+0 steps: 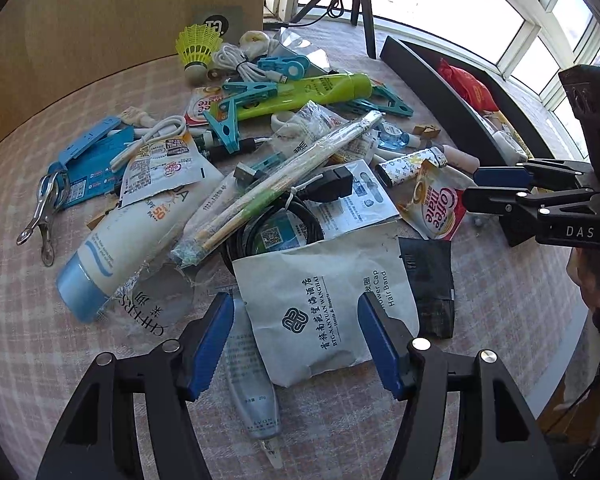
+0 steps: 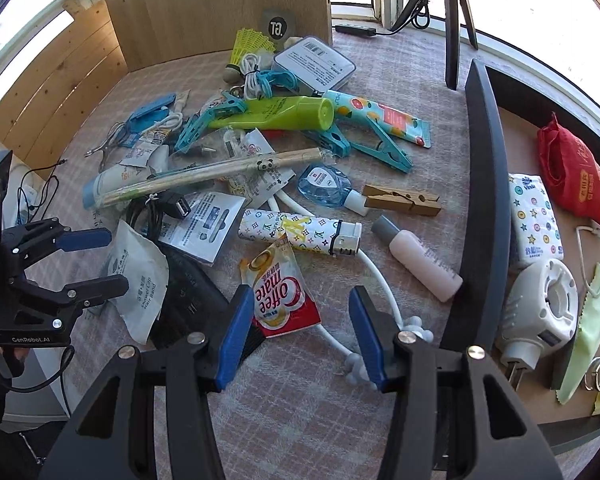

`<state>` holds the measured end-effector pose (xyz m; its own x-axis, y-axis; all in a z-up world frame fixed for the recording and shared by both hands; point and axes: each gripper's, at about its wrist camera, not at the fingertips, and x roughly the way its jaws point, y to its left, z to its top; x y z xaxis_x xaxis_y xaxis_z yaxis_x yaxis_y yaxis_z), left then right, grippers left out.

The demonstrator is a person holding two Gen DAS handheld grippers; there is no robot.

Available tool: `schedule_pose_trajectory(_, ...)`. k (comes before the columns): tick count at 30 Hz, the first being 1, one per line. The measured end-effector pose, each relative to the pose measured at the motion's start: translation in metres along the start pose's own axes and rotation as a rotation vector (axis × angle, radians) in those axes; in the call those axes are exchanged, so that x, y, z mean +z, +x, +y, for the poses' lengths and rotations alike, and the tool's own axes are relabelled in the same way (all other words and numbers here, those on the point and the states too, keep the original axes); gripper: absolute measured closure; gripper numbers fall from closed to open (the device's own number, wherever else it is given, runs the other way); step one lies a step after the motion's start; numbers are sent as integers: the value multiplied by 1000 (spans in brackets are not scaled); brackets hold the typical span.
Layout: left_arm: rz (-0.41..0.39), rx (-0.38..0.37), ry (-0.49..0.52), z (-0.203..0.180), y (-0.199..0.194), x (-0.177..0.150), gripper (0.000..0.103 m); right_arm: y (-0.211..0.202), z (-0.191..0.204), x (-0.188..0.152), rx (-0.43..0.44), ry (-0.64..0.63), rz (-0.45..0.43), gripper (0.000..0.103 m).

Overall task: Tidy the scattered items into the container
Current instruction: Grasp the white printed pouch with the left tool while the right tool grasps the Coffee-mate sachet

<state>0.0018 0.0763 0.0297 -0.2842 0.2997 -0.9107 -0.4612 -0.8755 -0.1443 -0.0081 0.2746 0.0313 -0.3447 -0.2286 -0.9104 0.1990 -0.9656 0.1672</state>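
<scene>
Both hand-held grippers, left (image 1: 296, 344) and right (image 2: 298, 336), hover wide open over clutter beside the black container (image 2: 485, 184).

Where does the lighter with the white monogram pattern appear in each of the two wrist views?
Left wrist view: the white monogram-patterned lighter lies right of centre, just above the red and white Coffee mate sachet.
Right wrist view: the lighter lies at the centre, lengthwise across the picture, just above the same sachet.
Shared landmark: the long green plastic bottle further back in the pile.
</scene>
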Motion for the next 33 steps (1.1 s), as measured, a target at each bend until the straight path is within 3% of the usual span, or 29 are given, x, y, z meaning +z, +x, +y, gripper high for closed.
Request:
schedule_pose_trajectory(9, 4, -5, 11, -13, 13, 9, 35, 24, 17, 4, -7, -80, 39, 56)
schedule_pose_trajectory(10, 0, -2, 21, -16, 13, 9, 35, 23, 18, 4, 2, -85, 34, 59)
schedule_pose_trajectory(12, -11, 6, 48, -23, 14, 8, 36, 22, 20, 3, 15, -97, 31, 79)
schedule_pose_trajectory(13, -19, 11, 62, -26, 14, 6, 37, 22, 21, 2, 11, -102, 32, 82)
schedule_pose_trajectory(15, -32, 8, 58, -26, 14, 4, 57, 20, 19, 1, 9, -96, 26, 93)
schedule_pose_trajectory(20, -45, -56, 4, -16, 8, 4, 81, 9, 10, -1, 33, -47, -12, 99)
schedule_pose_trajectory(24, -54, -91, -39, -7, -4, 3, 86, -3, 7, -1, 48, -22, -49, 101)
schedule_pose_trajectory(33, -151, -74, -48, -4, -52, 6, 92, -31, 2, -4, 68, 32, -125, 101)
